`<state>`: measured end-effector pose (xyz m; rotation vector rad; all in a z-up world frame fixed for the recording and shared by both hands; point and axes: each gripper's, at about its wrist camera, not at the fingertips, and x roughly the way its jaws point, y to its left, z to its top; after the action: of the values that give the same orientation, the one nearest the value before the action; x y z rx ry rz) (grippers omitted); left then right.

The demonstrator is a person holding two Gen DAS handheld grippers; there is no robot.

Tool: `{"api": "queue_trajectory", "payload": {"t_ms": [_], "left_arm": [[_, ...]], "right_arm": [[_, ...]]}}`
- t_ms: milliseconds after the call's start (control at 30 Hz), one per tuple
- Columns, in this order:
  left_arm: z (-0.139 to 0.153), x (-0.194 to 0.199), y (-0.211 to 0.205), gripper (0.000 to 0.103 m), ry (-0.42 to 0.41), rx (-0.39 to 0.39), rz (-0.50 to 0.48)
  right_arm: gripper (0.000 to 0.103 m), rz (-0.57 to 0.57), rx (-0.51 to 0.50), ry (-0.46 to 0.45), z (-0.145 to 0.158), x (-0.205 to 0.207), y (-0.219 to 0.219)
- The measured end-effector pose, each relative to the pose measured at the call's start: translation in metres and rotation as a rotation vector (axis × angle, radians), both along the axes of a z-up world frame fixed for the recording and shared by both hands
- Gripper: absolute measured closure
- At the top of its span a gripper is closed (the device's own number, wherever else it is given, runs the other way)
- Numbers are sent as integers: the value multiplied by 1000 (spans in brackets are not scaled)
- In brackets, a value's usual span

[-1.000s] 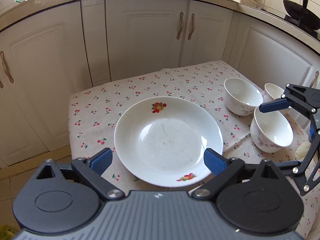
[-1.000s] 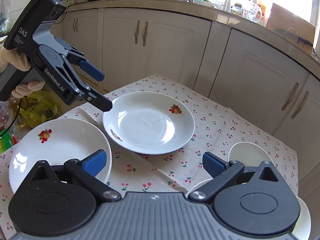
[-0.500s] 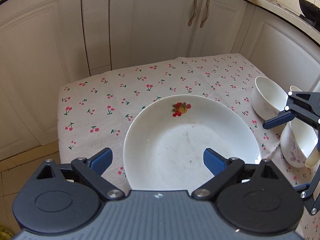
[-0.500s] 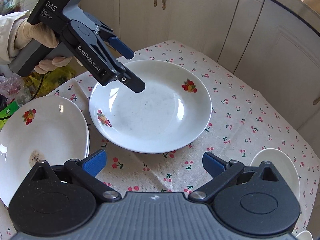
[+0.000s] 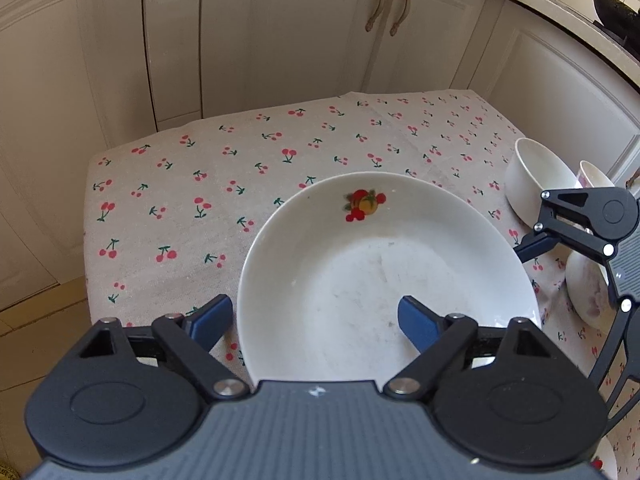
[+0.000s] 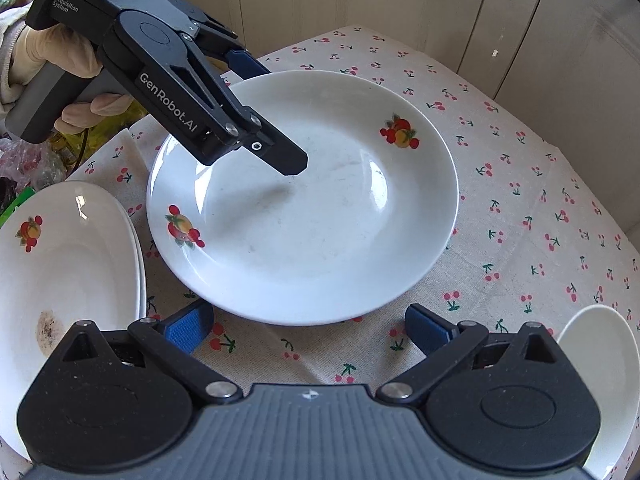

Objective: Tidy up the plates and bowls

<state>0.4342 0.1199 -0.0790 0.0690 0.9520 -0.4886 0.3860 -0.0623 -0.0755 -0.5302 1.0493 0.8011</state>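
Note:
A white plate with fruit prints [image 5: 384, 280] [image 6: 312, 208] lies on the cherry-print tablecloth. My left gripper [image 5: 316, 320] is open, one finger outside the plate's left rim and one over its inside; it also shows in the right wrist view [image 6: 264, 116]. My right gripper [image 6: 308, 330] is open and empty just short of the plate's near rim. A stack of fruit-print plates [image 6: 60, 264] lies at left. White bowls [image 5: 540, 184] [image 5: 588, 292] stand at the right.
White cabinet doors [image 5: 300, 32] close off the far side of the small table. The table's left edge [image 5: 86, 240] drops to the floor. A white bowl [image 6: 600, 364] sits by my right gripper. Bags lie beyond the plates at left [image 6: 36, 160].
My left gripper has moved forward and down over the plate's rim. My right gripper has come closer to the plate's near side. Both stay open.

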Motion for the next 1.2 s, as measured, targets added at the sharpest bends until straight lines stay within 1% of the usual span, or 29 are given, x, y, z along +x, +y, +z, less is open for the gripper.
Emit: {"api": "queue_trajectory", "payload": {"t_ms": [133,333,533,633,733,800,900,967,1033,1200], "left_arm": [[0,4,0,15,6,-12,-16],[1,10,-1,21,11,-31,-44],[0,12,-3,22,12,-27,-59],[0,13,-3,22,10,-26,-58],[0,13,-2,22,6,-21,-60],[0,13,-2,22,6,-22,-64],[0,13,-2,21,2,-14,-74],[-1,14,-4,16,-3,-2,-84],[-2,15,-5,14,-1,-6,-89],[-2,16,-2,13,3,-27,-91]], "right_arm": [[0,17,-5,-8,-1,1,5],[0,25,11,-20,-2,5,9],[1,41,28,-42,0,1,7],[1,45,43,-66,3,-2,4],[1,48,58,-111,8,-8,0],[1,44,67,-134,10,-10,-2],[1,42,75,-136,11,-11,-3],[1,45,67,-134,9,-9,-1],[1,44,67,-125,7,-6,1],[1,38,110,-159,12,-8,-1]]}}
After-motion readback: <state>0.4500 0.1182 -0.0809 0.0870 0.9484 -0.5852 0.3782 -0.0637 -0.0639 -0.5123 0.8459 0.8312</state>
